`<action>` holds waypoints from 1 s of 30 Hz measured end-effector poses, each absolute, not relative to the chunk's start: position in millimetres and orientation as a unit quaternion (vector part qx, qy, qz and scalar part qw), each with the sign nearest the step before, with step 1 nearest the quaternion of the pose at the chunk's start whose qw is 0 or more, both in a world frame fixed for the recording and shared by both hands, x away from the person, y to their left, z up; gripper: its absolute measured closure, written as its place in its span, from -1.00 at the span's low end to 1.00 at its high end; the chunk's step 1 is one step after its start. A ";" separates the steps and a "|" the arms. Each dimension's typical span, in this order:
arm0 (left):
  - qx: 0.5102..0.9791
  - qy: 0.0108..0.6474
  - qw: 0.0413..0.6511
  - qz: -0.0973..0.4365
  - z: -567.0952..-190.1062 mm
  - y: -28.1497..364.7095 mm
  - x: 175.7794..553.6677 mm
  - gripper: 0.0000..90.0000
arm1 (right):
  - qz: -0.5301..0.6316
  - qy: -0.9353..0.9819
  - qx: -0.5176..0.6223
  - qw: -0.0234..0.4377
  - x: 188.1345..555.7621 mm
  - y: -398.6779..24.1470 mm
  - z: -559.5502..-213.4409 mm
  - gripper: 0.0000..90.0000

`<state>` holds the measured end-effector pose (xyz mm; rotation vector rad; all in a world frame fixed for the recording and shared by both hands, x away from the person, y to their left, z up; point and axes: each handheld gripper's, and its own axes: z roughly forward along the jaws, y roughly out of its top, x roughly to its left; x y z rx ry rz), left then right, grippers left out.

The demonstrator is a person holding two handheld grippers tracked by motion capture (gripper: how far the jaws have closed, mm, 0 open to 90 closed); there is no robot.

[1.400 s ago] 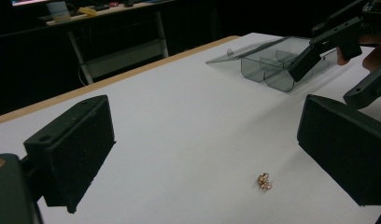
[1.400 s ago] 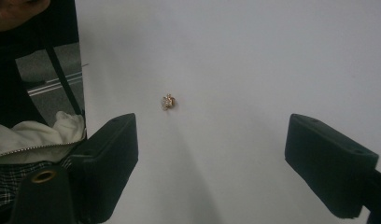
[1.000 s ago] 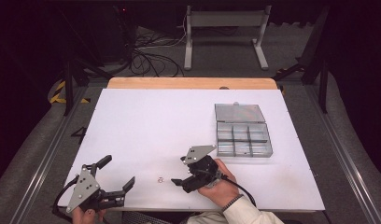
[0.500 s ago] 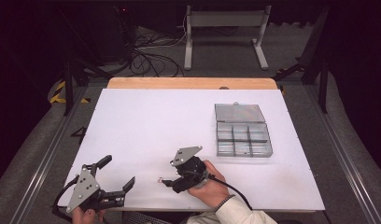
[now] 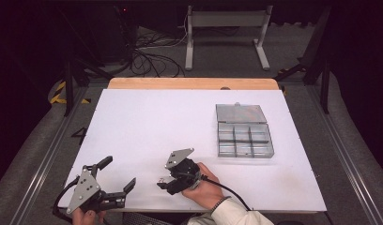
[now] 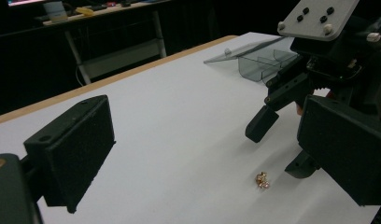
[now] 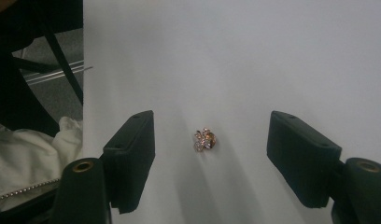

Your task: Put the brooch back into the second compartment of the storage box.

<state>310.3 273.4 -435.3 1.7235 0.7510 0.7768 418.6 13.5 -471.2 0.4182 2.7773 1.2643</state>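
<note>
the right gripper is angled down at the near middle of the white table; its jaws have just been closing, yet they stand well apart with nothing gripped; in the right gripper view a small gold, sparkly trinket lies on the table between the two pads, touching neither, a little nearer the pad on that view's left; in the left gripper view the same trinket sits on the bare surface just beside the right gripper's lower jaw; the left gripper hovers at the near left corner of the table, its jaws spread wide and empty, well apart from the trinket; a clear compartment box with its lid tipped back stands on the far right of the table, well away from both grippers.
</note>
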 end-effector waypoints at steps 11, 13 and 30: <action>0.722 0.313 0.526 0.324 -435.4 273.1 310.3 -0.90 | 0.408 0.902 0.135 0.034 419.8 23.2 -482.3 -0.14; 0.721 0.313 0.526 0.324 -435.4 273.1 310.2 -0.90 | 0.407 0.903 0.135 0.035 419.6 23.9 -483.2 -0.13; 0.723 0.313 0.526 0.322 -435.8 272.1 310.4 -0.90 | 0.397 0.908 0.124 0.051 417.4 29.4 -488.4 0.11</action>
